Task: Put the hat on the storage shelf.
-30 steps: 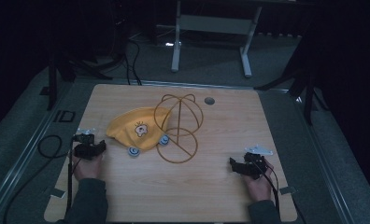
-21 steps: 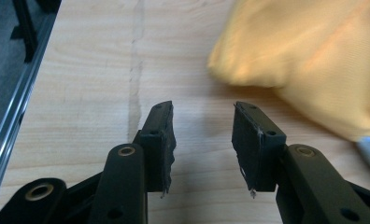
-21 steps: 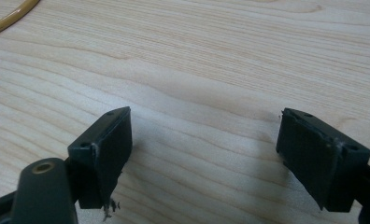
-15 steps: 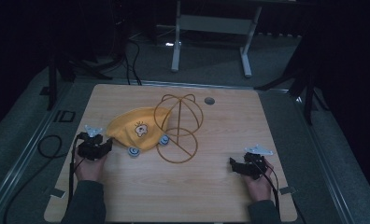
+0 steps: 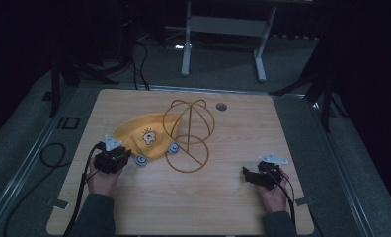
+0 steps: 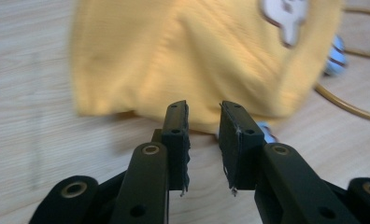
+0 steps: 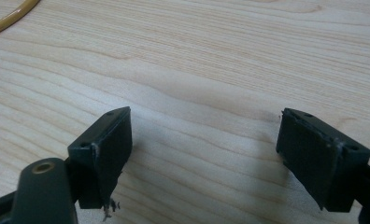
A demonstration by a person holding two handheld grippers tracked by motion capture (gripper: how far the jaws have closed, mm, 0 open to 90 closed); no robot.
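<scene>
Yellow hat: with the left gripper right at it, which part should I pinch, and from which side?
Grip the near hem of the yellow hat, coming in low and level from the person's side. The cloth lies flat on the table with its folded edge just ahead of the left gripper, whose jaws have just been closing with a narrow gap, nothing between them. Avoid the wire frame beyond.

The yellow knit cap point(image 5: 143, 137) lies flattened on the desk point(image 5: 134, 207), left of centre, nearer the left edge than the right. A white cartoon patch point(image 5: 148, 138) faces up on it. Its near hem is rumpled. Its right side touches the gold wire hat stand point(image 5: 188, 136), which sits upright at mid-desk.
</scene>
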